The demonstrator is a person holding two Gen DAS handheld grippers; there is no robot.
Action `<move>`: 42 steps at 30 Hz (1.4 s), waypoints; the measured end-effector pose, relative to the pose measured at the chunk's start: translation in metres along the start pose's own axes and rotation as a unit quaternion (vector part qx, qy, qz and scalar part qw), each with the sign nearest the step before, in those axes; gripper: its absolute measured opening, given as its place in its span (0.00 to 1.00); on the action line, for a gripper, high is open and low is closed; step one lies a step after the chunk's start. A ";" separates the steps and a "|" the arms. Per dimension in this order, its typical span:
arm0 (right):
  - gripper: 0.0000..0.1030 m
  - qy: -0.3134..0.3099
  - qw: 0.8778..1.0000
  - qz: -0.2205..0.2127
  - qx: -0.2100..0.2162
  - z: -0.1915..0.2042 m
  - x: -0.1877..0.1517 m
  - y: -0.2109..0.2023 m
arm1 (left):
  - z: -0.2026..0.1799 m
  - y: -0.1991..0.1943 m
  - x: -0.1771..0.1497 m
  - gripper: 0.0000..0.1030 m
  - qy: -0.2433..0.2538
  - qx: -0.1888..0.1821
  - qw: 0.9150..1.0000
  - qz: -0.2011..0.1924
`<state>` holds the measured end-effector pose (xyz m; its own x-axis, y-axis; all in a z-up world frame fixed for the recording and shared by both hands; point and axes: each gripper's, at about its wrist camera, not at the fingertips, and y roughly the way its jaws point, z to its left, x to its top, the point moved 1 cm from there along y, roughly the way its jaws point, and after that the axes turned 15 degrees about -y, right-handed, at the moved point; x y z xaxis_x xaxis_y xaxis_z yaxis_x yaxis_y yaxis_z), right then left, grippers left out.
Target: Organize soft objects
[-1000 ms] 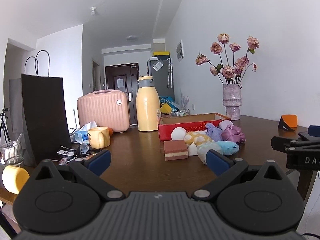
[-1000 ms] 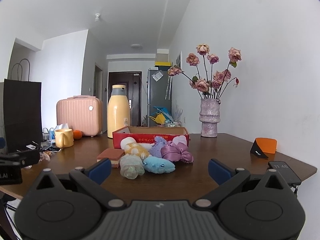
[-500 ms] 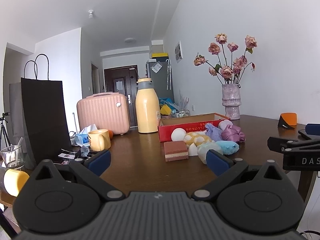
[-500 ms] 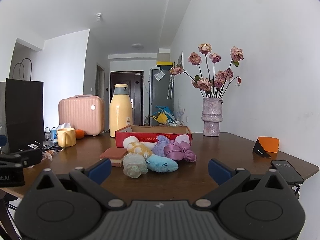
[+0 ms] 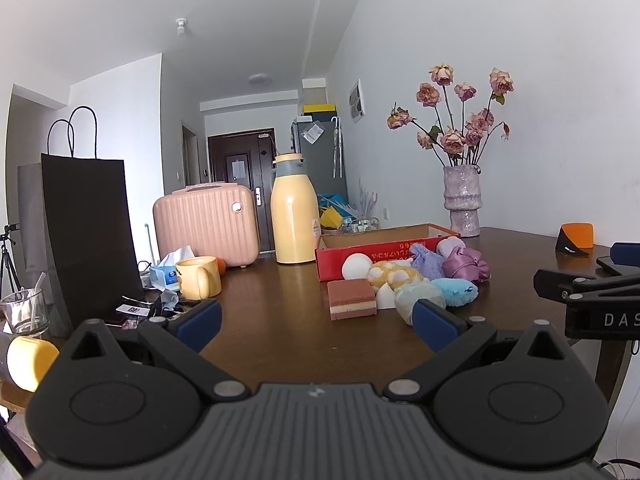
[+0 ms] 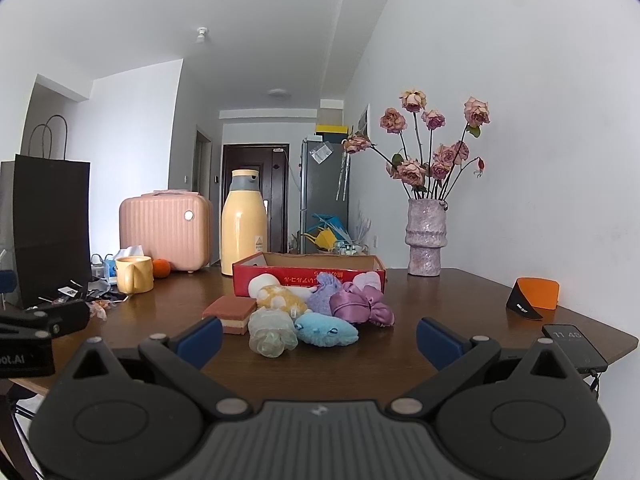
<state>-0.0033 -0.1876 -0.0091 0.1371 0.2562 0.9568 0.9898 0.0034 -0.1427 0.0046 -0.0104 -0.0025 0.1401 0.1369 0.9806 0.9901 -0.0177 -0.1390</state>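
A heap of soft toys lies on the brown table in front of a red cardboard box: a cake-like sponge block, a pale green toy, a blue plush, a purple satin toy, a lilac plush, a yellow spotted toy. The heap also shows in the left wrist view, with the sponge block nearest and the box behind. My left gripper is open and empty, short of the heap. My right gripper is open and empty, just before the toys.
A yellow flask, a pink case, a yellow mug and a black paper bag stand at the left. A vase of dried roses stands at the back right. A phone and an orange stand lie near the right edge.
Both views have shifted slightly, the scene sitting a little lower in each. Both grippers stay open and the toys have not moved.
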 end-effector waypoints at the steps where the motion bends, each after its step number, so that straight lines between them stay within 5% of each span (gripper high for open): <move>1: 1.00 0.000 1.000 0.000 0.000 0.000 0.000 0.000 | 0.000 0.001 0.000 1.00 0.000 0.000 1.000 0.001; 32: 1.00 0.003 1.000 0.013 -0.026 -0.019 -0.004 0.018 | 0.002 0.028 0.000 1.00 -0.022 0.006 1.000 0.000; 42: 1.00 0.031 0.999 0.017 -0.019 -0.060 0.011 0.069 | 0.016 0.080 0.015 1.00 -0.107 -0.021 0.994 -0.011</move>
<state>0.0691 -0.2429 0.0070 0.1710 0.1959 0.9656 0.9852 -0.0413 -0.1661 0.0856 0.0061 -0.0016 0.1194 0.3459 0.9306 0.9928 -0.0538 -0.1074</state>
